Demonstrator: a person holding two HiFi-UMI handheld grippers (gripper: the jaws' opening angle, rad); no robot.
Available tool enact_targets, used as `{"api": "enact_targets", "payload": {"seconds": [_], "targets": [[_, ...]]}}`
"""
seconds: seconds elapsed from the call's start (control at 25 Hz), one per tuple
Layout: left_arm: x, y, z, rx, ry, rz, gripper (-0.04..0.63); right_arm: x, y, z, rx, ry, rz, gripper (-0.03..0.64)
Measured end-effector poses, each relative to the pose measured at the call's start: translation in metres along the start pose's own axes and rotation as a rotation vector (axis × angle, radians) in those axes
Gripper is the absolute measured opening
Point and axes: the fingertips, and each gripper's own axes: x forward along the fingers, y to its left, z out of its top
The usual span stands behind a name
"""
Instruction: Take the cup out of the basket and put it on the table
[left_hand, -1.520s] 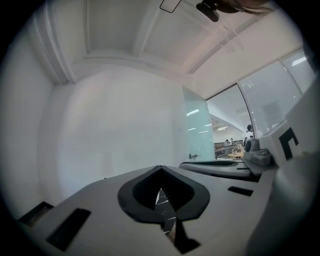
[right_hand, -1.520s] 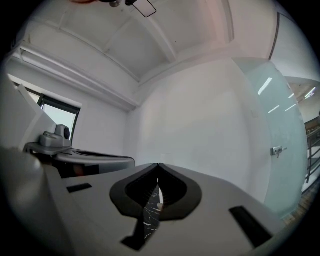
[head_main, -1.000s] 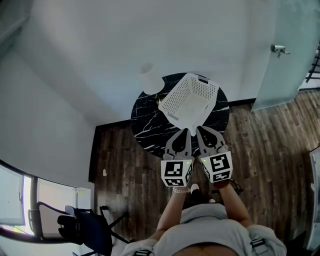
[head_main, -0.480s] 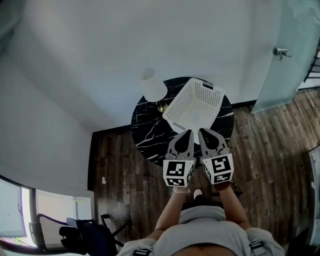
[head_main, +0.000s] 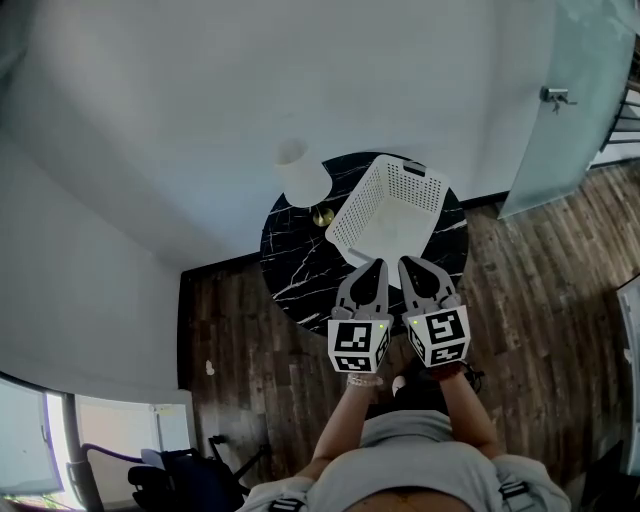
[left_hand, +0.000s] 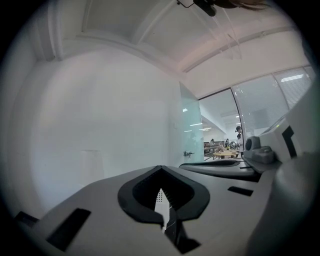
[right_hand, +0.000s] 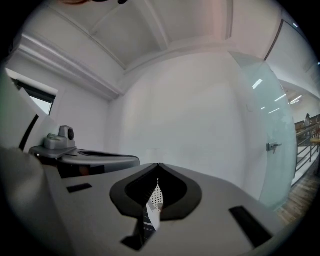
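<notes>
Nearest to us, the person's grey top (head_main: 410, 455) fills the lower edge of the head view, both forearms reaching forward. The two marker cubes (head_main: 358, 345) sit side by side just ahead of the wrists.

Left claw (head_main: 377, 265): closed, a thin sliver of white perforated wall pinched between its pads in the left gripper view. Right claw (head_main: 406, 264): closed likewise, on a similar sliver of perforated white. Both point level and lie close together, nearly parallel, tips at the near rim of the basket (head_main: 372, 192).

The basket sits on the round black marbled surface (head_main: 295, 262), toward its right half. We cannot pick out the cup; the basket's inside reads as pale white, nothing distinct.

Just left of the basket, a white lamp (head_main: 303, 172) with a brass-coloured base. Dark wooden floor (head_main: 520, 290) surrounds the surface. Beyond, a plain white wall (head_main: 150, 130), and at far right a frosted glass door (head_main: 570, 110).
</notes>
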Motion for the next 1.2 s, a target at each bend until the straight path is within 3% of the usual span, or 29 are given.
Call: {"api": "enact_targets", "payload": {"seconds": [0.48,1.2], "targets": [[0.025,0.038,-0.001,-0.030,0.000,0.072,0.005,0.051,0.003,0.008,-0.021,-0.005,0.073,0.009],[0.125,0.074,0.006,-0.017,0.025,0.210,0.005,0.141,-0.064,0.012,0.002,0.003,0.209,0.009]]}}
